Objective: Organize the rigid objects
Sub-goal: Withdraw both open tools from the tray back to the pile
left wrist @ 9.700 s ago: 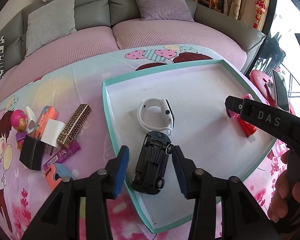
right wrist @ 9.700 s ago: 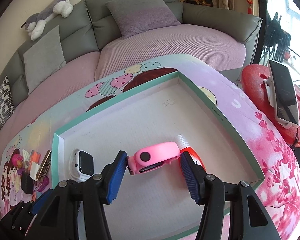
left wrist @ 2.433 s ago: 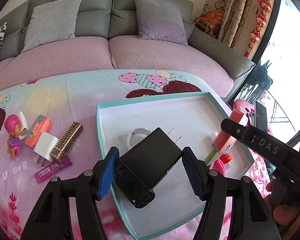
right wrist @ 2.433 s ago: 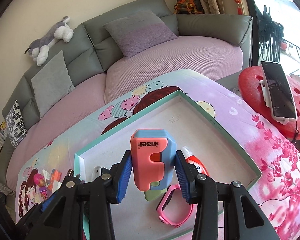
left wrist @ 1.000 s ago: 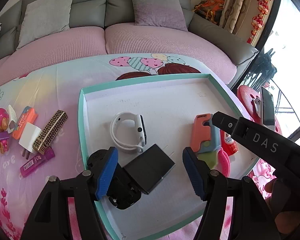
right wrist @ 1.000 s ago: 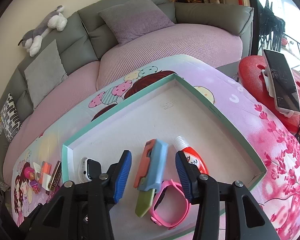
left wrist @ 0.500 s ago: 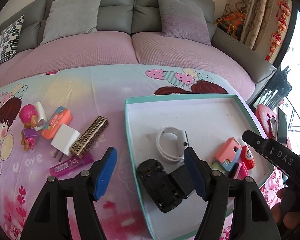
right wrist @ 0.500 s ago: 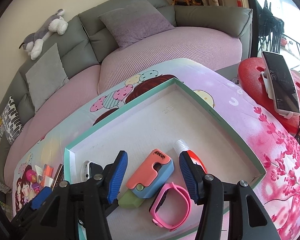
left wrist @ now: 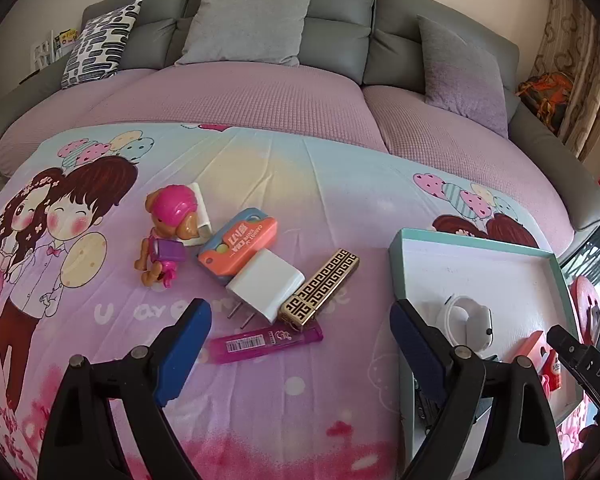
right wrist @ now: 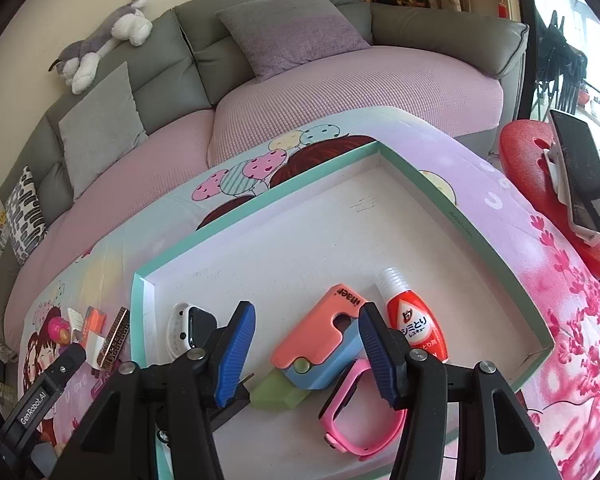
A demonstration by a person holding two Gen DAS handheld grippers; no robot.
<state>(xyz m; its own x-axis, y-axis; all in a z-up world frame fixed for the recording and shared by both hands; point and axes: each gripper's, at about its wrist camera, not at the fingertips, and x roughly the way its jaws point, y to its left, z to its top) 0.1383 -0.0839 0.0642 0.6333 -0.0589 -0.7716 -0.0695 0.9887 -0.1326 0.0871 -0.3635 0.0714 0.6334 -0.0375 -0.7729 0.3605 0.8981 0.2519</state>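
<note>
The left gripper (left wrist: 300, 344) has just spread its jaws wide, empty, above the pink lead case (left wrist: 265, 343). The right gripper's (right wrist: 307, 354) jaws hang half-open over the salmon-and-blue utility knife (right wrist: 320, 342), gripping nothing.

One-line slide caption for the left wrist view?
Open left gripper hovers over white charger, gold patterned case and pink lead box beside tray.

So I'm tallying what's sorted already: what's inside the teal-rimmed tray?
Inside the tray: a white smartwatch, an orange-and-blue cutter, a green block partly under it, a pink band and a red bottle. The right hand-held gripper covers the near-left corner.
</note>
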